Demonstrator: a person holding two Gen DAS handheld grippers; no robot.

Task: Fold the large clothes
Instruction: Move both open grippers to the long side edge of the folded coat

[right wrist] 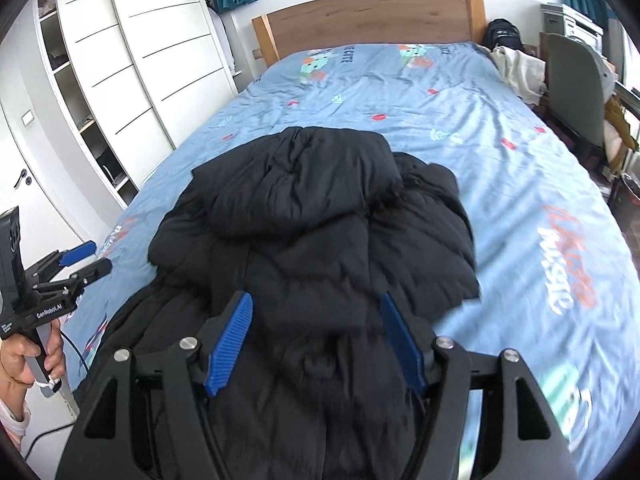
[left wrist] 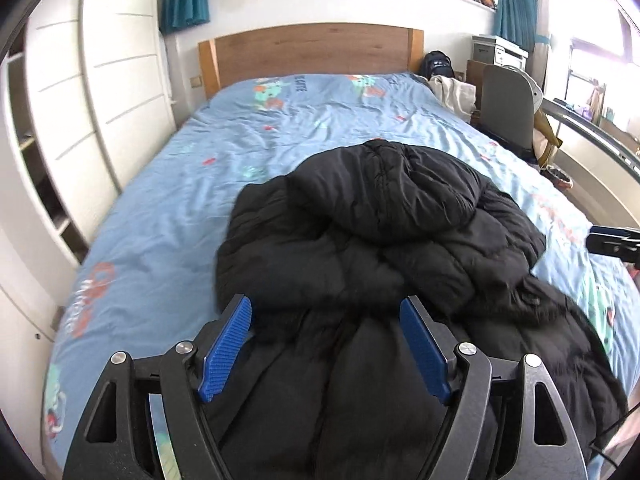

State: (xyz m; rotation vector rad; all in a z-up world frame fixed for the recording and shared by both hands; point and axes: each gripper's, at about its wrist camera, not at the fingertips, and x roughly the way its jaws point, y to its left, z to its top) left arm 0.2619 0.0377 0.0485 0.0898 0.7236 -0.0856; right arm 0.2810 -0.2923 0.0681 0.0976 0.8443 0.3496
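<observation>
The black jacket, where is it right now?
The black jacket lies on the blue bedspread near the foot of the bed, hood toward the wooden headboard, under both open grippers in each wrist view.

Daylight floods both views from the blown-out window (left wrist: 600, 64) at the right, leaving the white wardrobe (right wrist: 132, 52) bright and the bed (left wrist: 160, 208) evenly lit with soft wrinkle shadows. The black jacket (left wrist: 380, 240) is so dark that its folds barely read, and its near part, like the sheet print at the right edge of the right wrist view, is smeared by motion blur. Fisheye distortion bows the wardrobe and bed edges, and dark vignetting closes the corners of both pictures.
</observation>
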